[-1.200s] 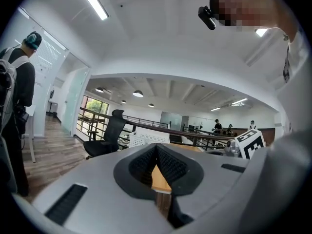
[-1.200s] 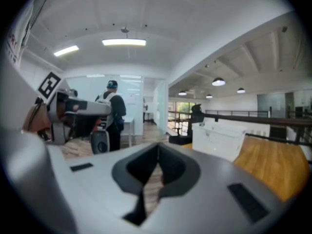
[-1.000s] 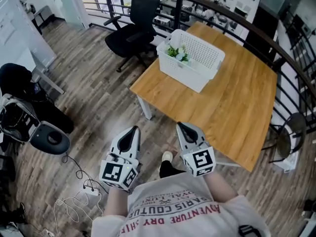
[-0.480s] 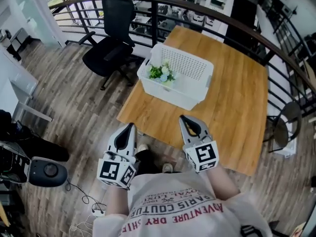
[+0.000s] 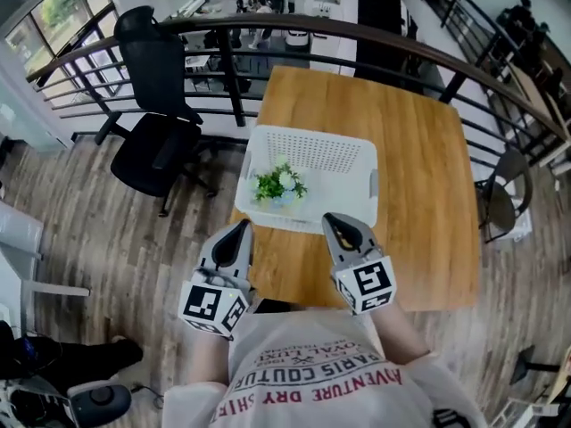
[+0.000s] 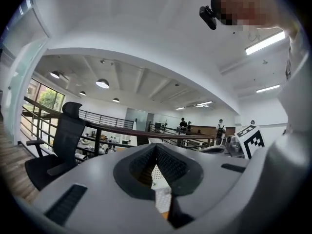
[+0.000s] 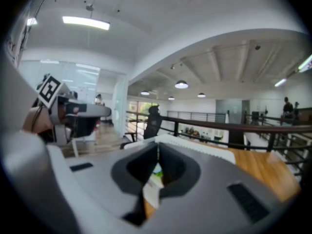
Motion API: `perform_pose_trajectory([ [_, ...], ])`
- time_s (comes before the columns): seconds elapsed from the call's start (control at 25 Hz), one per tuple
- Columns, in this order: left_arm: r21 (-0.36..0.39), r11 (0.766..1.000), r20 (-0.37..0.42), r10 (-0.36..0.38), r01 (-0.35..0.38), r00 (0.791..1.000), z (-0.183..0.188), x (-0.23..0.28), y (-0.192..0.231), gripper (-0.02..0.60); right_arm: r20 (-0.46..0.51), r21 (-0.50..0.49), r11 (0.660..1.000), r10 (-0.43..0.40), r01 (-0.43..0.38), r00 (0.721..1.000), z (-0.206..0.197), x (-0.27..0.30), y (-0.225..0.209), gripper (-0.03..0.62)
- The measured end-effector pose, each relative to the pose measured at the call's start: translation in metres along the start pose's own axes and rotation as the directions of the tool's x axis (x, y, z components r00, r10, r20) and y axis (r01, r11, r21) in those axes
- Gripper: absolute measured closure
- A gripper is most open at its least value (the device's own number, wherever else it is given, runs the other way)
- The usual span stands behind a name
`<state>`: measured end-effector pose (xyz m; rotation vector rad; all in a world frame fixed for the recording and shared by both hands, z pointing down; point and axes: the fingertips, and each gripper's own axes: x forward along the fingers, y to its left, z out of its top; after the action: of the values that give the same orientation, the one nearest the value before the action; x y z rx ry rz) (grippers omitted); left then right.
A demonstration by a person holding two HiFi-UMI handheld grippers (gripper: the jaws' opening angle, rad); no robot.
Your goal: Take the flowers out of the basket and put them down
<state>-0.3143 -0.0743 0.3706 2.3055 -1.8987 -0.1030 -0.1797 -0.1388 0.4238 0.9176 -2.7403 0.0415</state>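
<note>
A white perforated basket [image 5: 332, 175] stands on the wooden table [image 5: 419, 159], near its front edge. A small bunch of green and white flowers [image 5: 278, 185] lies in the basket's left front corner. My left gripper [image 5: 244, 226] is shut and empty, its tip just short of the basket's front left corner. My right gripper [image 5: 327, 218] is shut and empty too, its tip at the basket's front wall. In the left gripper view the closed jaws [image 6: 156, 146] hide most of the basket [image 6: 160, 177]. In the right gripper view the flowers [image 7: 156, 171] peek from behind the shut jaws [image 7: 157, 145].
A black office chair [image 5: 157, 141] stands left of the table. A dark curved railing [image 5: 294, 27] runs behind the table. A round chair [image 5: 498, 207] sits off the table's right side. Wooden floor lies to the left. People stand far off.
The person has walked up to the table: the basket has come from far ahead to just in front of both grippers. Both grippers stay shut and side by side.
</note>
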Motion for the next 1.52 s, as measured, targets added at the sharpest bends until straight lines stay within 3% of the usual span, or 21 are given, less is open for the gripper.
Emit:
perform_pose_trajectory([
  [0.12,0.005,0.999,-0.010,-0.054,0.054,0.999,-0.003,0.013,0.025,0.557,-0.039,0.019,0.998,-0.065,0.065,0.997,-0.007,0.020,-0.005,0.566],
  [0.24,-0.016,0.995,-0.029,-0.099,0.098,0.995,-0.004,0.030,0.047,0.557,-0.089,0.019,0.997,-0.079,0.081,0.993,-0.007,0.040,-0.012,0.566],
  [0.48,-0.046,0.989,-0.062,-0.144,0.141,0.988,-0.011,0.056,0.072,0.557,-0.307,-0.007,1.000,-0.018,0.017,0.952,-0.027,0.084,-0.028,0.565],
  [0.56,-0.045,0.989,-0.078,-0.145,0.141,0.986,-0.018,0.061,0.075,0.557,-0.387,-0.032,0.998,0.037,-0.054,0.921,-0.041,0.097,-0.030,0.565],
  [0.64,-0.052,0.990,-0.092,-0.134,0.129,0.987,-0.025,0.067,0.080,0.557,-0.483,-0.070,0.983,0.115,-0.169,0.868,-0.062,0.110,-0.028,0.539],
  [0.72,-0.074,0.990,-0.105,-0.131,0.123,0.986,-0.032,0.074,0.083,0.557,-0.605,-0.112,0.944,0.183,-0.310,0.775,-0.091,0.119,-0.026,0.303],
  [0.8,-0.090,0.988,-0.122,-0.132,0.122,0.984,-0.040,0.079,0.085,0.557,-0.715,-0.140,0.901,0.195,-0.411,0.671,-0.118,0.123,-0.028,0.251],
  [0.84,-0.094,0.989,-0.130,-0.129,0.117,0.983,-0.043,0.081,0.087,0.557,-0.742,-0.161,0.885,0.183,-0.436,0.645,-0.126,0.127,-0.030,0.220],
  [0.92,-0.105,0.989,-0.142,-0.115,0.101,0.983,-0.048,0.086,0.092,0.557,-0.755,-0.196,0.861,0.172,-0.469,0.632,-0.134,0.140,-0.035,0.218],
  [1.12,-0.127,0.989,-0.160,-0.095,0.075,0.982,-0.056,0.095,0.102,0.557,-0.744,-0.134,0.847,0.257,-0.514,0.617,-0.156,0.173,-0.030,0.214],
  [1.36,-0.152,0.986,-0.171,-0.101,0.075,0.980,-0.063,0.107,0.106,0.557,-0.777,-0.083,0.788,0.332,-0.610,0.535,-0.192,0.197,-0.024,0.152],
  [1.52,-0.186,0.976,-0.196,-0.153,0.116,0.969,-0.076,0.117,0.102,0.557,-0.764,-0.059,0.763,0.381,-0.644,0.521,-0.210,0.215,-0.016,0.146],
])
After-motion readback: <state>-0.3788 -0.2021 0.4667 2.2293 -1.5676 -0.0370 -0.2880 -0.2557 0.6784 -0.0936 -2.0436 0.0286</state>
